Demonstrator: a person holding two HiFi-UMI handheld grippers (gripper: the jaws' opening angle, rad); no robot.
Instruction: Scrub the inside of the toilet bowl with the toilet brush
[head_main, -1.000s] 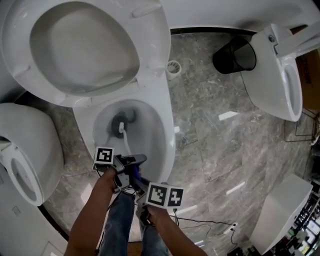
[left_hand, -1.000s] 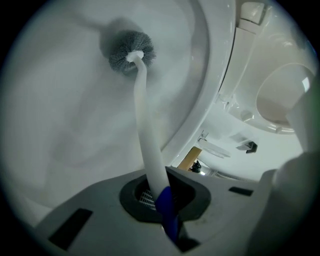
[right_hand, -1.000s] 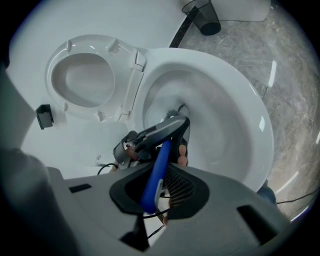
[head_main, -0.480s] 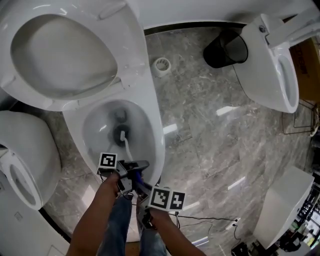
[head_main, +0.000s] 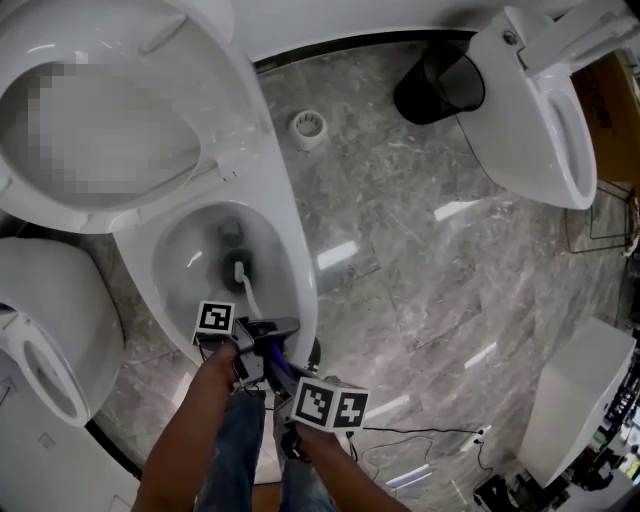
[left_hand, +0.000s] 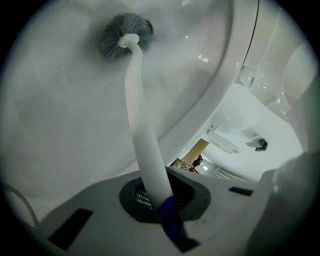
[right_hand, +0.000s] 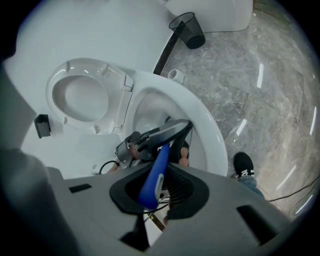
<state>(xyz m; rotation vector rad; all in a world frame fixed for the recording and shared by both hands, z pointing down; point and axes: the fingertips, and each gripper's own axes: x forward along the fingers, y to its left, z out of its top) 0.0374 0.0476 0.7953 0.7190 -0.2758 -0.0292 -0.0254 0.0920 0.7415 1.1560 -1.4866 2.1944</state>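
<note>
Left tool (left_hand: 162, 200): your jaws are clamped on the white shaft of the toilet brush (left_hand: 136, 115), just above its blue grip
Right tool (right_hand: 152, 187): your jaws are closed on that blue grip; it sits near of your other hand
Brush head: grey bristles down inside the toilet bowl (head_main: 300, 285), at the dark drain
Seat (head_main: 228, 120): raised, far of the bowl
Black bin (head_main: 438, 85): on the grey floor (head_main: 420, 250), far right; well apart from the bowl

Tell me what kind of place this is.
Probably a toilet showroom or test area: the open toilet bowl, a second toilet and a third toilet share one grey stone-look floor.
</note>
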